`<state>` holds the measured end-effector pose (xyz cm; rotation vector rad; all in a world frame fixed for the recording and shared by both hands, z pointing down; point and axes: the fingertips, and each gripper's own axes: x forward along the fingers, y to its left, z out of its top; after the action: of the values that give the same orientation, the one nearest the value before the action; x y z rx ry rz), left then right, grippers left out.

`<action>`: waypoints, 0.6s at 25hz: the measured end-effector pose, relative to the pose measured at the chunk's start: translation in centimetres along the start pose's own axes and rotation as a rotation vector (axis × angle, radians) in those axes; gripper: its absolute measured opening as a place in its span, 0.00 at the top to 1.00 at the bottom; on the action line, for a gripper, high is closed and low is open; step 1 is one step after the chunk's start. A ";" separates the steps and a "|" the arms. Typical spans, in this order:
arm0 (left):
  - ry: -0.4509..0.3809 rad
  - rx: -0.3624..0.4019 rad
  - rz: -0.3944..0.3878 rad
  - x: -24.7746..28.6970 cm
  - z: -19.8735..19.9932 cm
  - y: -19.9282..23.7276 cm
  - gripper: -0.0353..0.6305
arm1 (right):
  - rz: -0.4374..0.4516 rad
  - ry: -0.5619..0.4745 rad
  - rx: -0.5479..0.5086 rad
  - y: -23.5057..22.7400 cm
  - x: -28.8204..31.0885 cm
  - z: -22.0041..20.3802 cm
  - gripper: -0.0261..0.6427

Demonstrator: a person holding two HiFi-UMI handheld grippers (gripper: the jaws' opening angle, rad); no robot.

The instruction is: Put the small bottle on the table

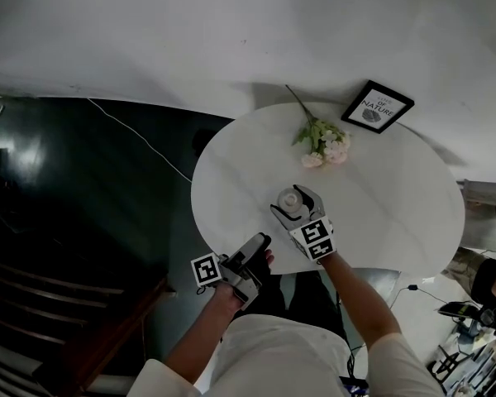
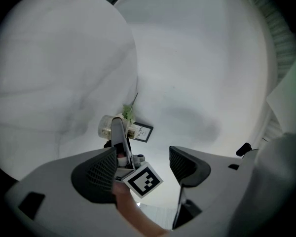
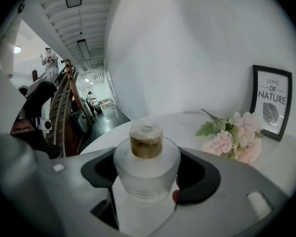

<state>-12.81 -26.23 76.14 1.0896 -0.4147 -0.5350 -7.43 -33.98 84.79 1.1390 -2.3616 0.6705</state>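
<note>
Two tools: left tool gapes empty, plain only close-up; right tool clamps bottle.

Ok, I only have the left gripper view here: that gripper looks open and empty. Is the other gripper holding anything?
Observer: Yes, its own view shows the right gripper closed on the small bottle, frosted with a brownish cap.
Operator: Is it over the table?
Observer: The head view puts it above the round white table, near the lower edge in that view; contact I cannot tell.
Operator: Anything crowding it?
Observer: No, the head view shows bare tabletop between it and the flowers.
</note>
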 end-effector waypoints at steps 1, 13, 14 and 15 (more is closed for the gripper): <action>0.005 -0.006 0.004 0.1 0.0 0.2 0.47 | -0.004 -0.002 0.003 -0.1 0.3 0.0 0.44; 0.043 -0.044 0.024 0.4 -0.2 1.8 0.47 | -0.057 -0.010 0.030 -1.5 1.9 -1.4 0.44; 0.040 -0.045 0.023 0.2 0.0 1.9 0.47 | -0.062 -0.013 0.032 -1.6 1.9 -1.4 0.44; 0.035 -0.046 0.023 0.0 0.2 1.9 0.47 | -0.066 -0.017 0.032 -1.6 1.9 -1.4 0.44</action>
<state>-12.50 -25.67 77.98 1.0474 -0.3822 -0.5027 -6.94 -35.16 87.33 1.2354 -2.3241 0.6798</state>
